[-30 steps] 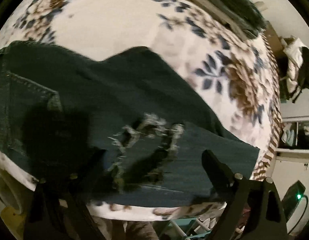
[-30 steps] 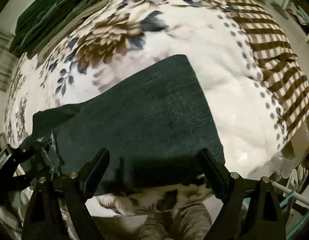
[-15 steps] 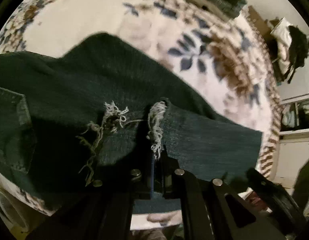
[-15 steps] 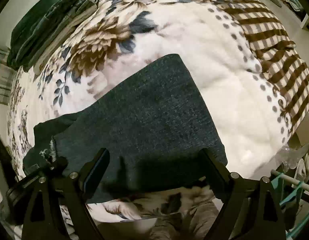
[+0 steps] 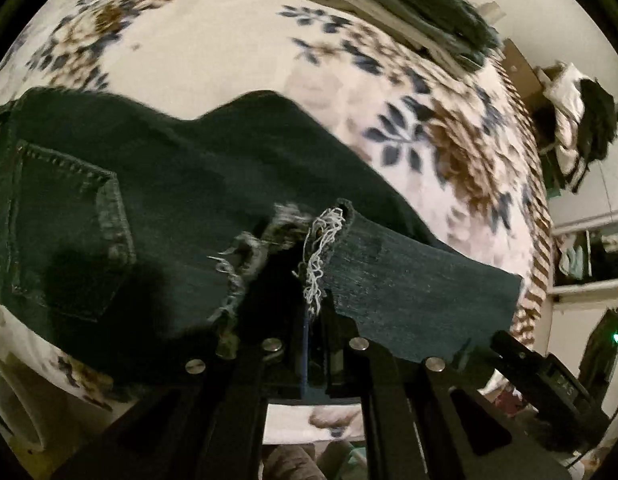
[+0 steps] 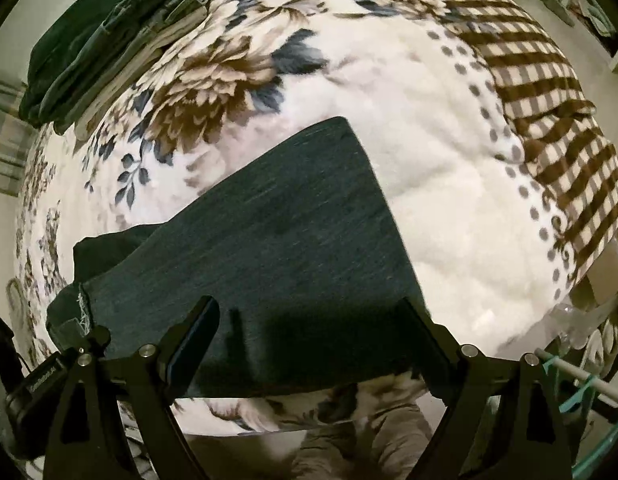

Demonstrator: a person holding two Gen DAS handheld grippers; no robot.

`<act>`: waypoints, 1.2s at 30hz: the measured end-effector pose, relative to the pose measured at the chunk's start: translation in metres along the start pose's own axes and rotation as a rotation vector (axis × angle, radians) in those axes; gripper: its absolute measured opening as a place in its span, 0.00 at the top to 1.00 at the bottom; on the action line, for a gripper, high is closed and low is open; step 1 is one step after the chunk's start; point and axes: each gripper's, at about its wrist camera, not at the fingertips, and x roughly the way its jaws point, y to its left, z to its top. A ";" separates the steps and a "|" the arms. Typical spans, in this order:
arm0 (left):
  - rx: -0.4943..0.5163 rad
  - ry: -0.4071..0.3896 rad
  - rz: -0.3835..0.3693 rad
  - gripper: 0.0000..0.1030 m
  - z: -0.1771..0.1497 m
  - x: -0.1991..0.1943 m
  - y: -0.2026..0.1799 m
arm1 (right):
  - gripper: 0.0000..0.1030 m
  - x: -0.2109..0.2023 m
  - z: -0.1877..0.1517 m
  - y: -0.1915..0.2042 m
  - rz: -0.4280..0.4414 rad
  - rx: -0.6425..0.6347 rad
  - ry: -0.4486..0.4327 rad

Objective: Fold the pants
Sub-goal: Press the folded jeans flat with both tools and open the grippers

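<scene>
Dark denim pants [image 5: 181,184] lie spread on a floral blanket [image 5: 213,40], back pocket [image 5: 69,216] to the left. My left gripper [image 5: 309,320] is shut on the pants' frayed edge [image 5: 323,248], which stands a little raised. In the right wrist view one pant leg [image 6: 289,232] stretches away from me. My right gripper [image 6: 309,316] hangs open just over its near end, one finger at each side, pads not pressing. The left gripper [image 6: 65,360] shows at the far left there, by the fray [image 6: 83,308].
A stack of folded clothes [image 6: 101,40] sits at the blanket's far edge. A brown checked border [image 6: 549,100] runs along the right side. Shelves and a heap of clothing [image 5: 581,128] stand beyond the bed. The person's legs [image 6: 369,440] are below the near edge.
The left gripper went from wide open to shut on the frayed denim and has shifted with it, bunching the fabric. The right gripper stayed open in place.
</scene>
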 end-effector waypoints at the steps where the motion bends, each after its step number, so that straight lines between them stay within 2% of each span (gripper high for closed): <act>1: -0.003 0.004 0.005 0.97 0.000 0.002 0.004 | 0.11 0.001 0.001 0.001 -0.006 -0.007 0.003; 5: -0.048 0.032 0.044 0.97 0.001 0.023 0.024 | 0.11 0.012 0.004 0.006 -0.042 -0.046 0.021; 8: -0.073 0.078 0.032 0.93 0.004 0.041 0.032 | 0.10 0.018 0.006 0.010 -0.062 -0.061 0.028; 11: -0.093 0.089 0.021 0.92 0.005 0.039 0.032 | 0.10 0.020 0.008 0.010 -0.077 -0.066 0.038; 14: -0.113 0.080 -0.016 0.66 0.003 0.026 0.032 | 0.05 0.018 0.007 0.013 -0.090 -0.085 0.034; 16: -0.138 0.034 -0.050 0.13 0.000 0.014 0.035 | 0.00 0.015 0.005 0.017 -0.100 -0.104 0.021; 17: -0.161 0.020 -0.085 0.09 -0.002 0.007 0.038 | 0.00 0.012 0.003 0.024 -0.115 -0.132 0.010; 19: -0.206 0.027 -0.116 0.09 -0.006 0.001 0.045 | 0.00 0.010 0.000 0.035 -0.140 -0.177 0.001; 22: -0.246 0.025 -0.103 0.09 -0.010 -0.009 0.056 | 0.00 0.008 -0.005 0.057 -0.140 -0.237 0.009; 25: -0.321 0.000 -0.125 0.09 -0.015 -0.018 0.074 | 0.00 0.011 -0.009 0.085 -0.104 -0.291 0.040; 28: -0.429 0.024 -0.150 0.09 -0.014 -0.006 0.080 | 0.00 0.018 -0.013 0.100 -0.057 -0.277 0.082; 32: -0.367 0.075 -0.173 0.16 -0.008 0.019 0.058 | 0.00 0.029 -0.020 0.093 -0.043 -0.187 0.124; 33: -0.343 0.085 -0.161 0.26 -0.008 0.022 0.053 | 0.00 0.031 -0.021 0.088 -0.051 -0.168 0.131; 34: -0.309 0.100 -0.140 0.45 -0.008 0.029 0.045 | 0.00 0.033 -0.023 0.084 -0.056 -0.148 0.137; 35: -0.292 0.102 -0.135 0.59 -0.008 0.032 0.042 | 0.00 0.035 -0.024 0.079 -0.059 -0.131 0.144; 36: -0.254 0.102 -0.088 0.80 -0.009 0.037 0.036 | 0.00 0.035 -0.025 0.077 -0.064 -0.126 0.145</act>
